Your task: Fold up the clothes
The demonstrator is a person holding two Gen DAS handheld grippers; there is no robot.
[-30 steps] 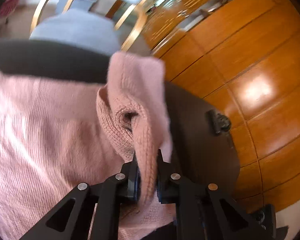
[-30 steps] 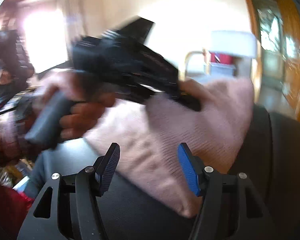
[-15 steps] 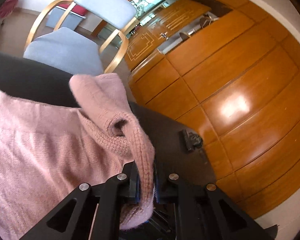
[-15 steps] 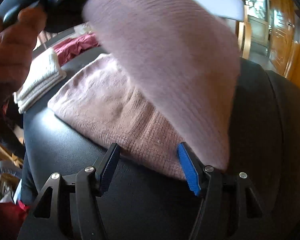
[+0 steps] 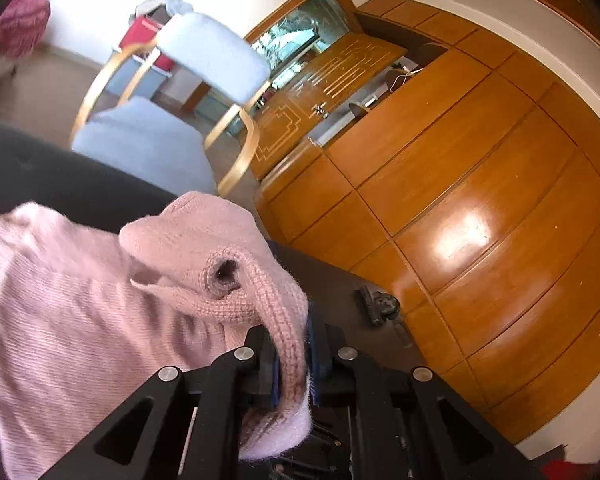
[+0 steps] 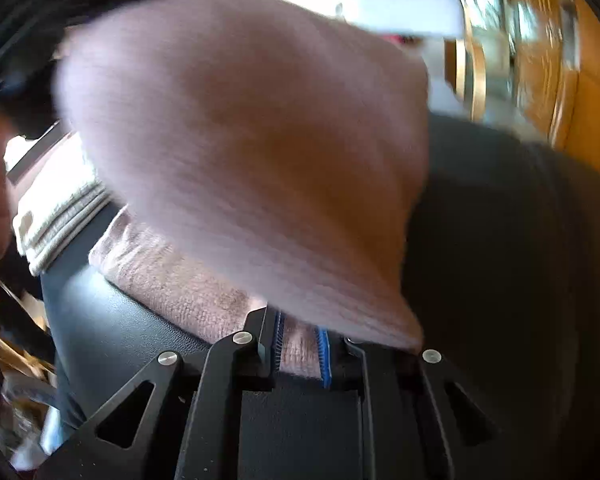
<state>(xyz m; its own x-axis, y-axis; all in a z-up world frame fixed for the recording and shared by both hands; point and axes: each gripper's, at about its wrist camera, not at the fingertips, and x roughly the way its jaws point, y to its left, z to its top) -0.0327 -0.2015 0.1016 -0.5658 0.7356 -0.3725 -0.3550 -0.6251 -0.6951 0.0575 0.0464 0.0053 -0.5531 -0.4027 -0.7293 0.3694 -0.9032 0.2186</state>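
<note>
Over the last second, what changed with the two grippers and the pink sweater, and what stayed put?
The right gripper, open a second ago, has moved up to the pink sweater edge and closed on it. The part lifted by the left gripper now hangs over the right one. The left grip stayed clamped; the folded white towel stayed on the black surface.

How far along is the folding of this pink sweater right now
Done: a cream folded stack lies beside it. In hand: the left gripper clamps a lifted edge of the pink sweater; the right gripper has closed on its lower hem. Left: laying the raised half down and neatening.
</note>
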